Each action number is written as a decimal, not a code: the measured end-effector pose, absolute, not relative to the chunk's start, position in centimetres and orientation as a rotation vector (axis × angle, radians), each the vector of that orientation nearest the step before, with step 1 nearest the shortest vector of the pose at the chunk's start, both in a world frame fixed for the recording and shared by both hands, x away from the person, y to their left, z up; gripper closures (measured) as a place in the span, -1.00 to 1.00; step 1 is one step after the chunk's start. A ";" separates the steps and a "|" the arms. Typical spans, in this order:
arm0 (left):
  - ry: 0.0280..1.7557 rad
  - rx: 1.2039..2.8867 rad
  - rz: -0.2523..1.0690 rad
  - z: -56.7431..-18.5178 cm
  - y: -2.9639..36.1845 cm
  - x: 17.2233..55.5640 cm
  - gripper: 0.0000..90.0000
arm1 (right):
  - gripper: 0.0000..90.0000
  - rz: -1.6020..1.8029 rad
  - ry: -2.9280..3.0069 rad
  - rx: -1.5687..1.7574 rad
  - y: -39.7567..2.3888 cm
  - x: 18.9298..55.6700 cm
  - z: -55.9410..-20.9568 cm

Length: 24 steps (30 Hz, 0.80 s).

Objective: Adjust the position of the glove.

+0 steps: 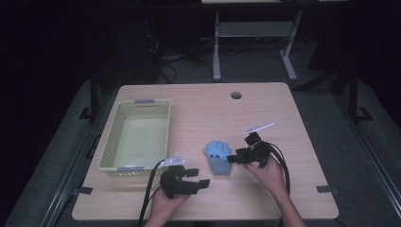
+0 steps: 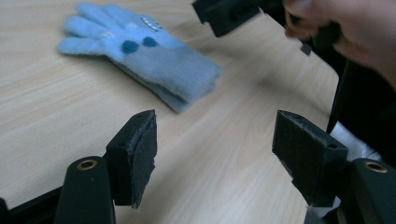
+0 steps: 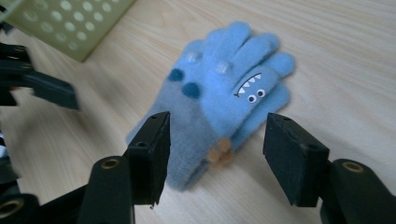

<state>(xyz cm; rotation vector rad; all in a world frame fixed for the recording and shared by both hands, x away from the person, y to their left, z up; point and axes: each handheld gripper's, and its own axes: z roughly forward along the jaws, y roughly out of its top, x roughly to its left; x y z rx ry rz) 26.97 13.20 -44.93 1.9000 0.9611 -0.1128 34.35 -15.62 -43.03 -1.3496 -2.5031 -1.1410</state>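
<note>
I start with the table (image 1: pixel 265 198), bare pale wood over most of its top. At about ten o'clock from its middle sits the yellow-green basket (image 1: pixel 109 142), and from the high view its floor looks empty, so I judge nothing has gone into it yet.

The blue glove (image 1: pixel 218 156) lies flat on the wood just right of the basket's near corner, roughly five o'clock from the table's centre, cuff toward me, with what looks like a second glove layer under it. A thin white strip (image 1: pixel 259 127) rests at two o'clock from the glove.

My right gripper (image 1: pixel 230 158) is at the glove's three o'clock side; in its own view the jaws gape wide to either side of the cuff end, holding nothing. My left gripper (image 1: pixel 197 178) hangs at seven o'clock from the glove, jaws likewise spread and empty.

By my reading, the pick-up has not begun: the grasp, lift and carry to the basket all remain.
</note>
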 end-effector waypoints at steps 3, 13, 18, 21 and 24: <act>1.056 1.866 -0.147 -45.2 12.8 28.1 -0.38 | -0.05 -1.141 -2.488 -1.370 -15.6 34.1 -43.5; 1.189 1.783 -0.234 -45.6 12.0 30.7 -0.11 | 0.08 -1.134 -2.402 -1.413 -15.5 34.6 -44.6; 1.238 1.782 -0.222 -45.8 11.6 31.4 -0.10 | 0.08 -1.138 -2.362 -1.438 -15.7 34.7 -45.9; 1.243 1.793 -0.219 -46.0 11.2 31.6 -0.09 | 0.06 -1.152 -2.303 -1.446 -15.9 35.0 -46.3; 1.263 1.802 -0.217 -46.2 10.7 32.0 -0.06 | 0.08 -1.161 -2.290 -1.454 -15.9 35.1 -46.4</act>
